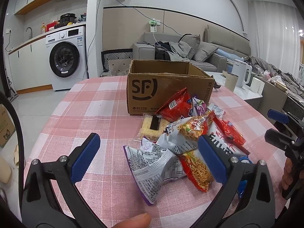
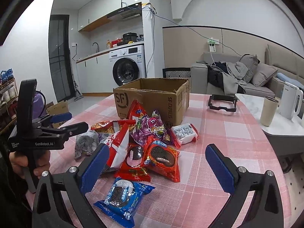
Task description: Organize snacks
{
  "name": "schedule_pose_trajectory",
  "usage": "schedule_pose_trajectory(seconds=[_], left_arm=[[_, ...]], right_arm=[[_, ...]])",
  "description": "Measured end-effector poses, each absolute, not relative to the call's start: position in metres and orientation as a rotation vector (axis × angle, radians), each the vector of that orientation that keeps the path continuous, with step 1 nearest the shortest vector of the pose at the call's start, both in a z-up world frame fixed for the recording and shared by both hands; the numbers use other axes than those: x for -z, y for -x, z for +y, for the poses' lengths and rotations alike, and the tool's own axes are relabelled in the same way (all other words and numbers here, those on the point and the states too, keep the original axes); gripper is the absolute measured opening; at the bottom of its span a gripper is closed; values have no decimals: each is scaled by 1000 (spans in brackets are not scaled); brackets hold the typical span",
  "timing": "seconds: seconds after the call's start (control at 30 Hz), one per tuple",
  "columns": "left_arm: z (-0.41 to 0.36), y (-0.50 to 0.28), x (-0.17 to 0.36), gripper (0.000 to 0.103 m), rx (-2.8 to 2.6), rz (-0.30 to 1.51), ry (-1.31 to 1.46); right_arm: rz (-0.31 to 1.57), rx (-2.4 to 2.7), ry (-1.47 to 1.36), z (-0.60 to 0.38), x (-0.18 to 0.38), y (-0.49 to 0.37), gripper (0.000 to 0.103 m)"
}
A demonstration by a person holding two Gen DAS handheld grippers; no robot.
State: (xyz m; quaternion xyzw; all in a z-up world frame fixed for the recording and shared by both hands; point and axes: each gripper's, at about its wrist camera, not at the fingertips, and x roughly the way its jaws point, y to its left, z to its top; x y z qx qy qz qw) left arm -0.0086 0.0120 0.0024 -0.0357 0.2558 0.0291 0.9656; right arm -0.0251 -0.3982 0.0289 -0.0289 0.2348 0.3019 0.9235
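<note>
Cardboard box (image 2: 152,98) interior hidden by its walls, lower snack packets (image 2: 131,163) overlapped, wrapper print unreadable

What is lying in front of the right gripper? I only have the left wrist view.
Observer: A blue cookie packet lies flat, nearest the right gripper, whose jaws stand open.
Operator: What is behind it?
Observer: A red cookie packet, with another red packet beside it.
Operator: And right of the box?
Observer: A black frame lies on the table, apart from the cardboard box.
</note>
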Motion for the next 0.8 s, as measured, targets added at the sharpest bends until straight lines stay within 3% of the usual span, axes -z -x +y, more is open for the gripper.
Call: schedule_pose_trajectory(seconds=[0.8], left_arm=[[12,7,0,102,-66,533,68]], right_arm=[[493,-624,45,-399,-28,21,103]])
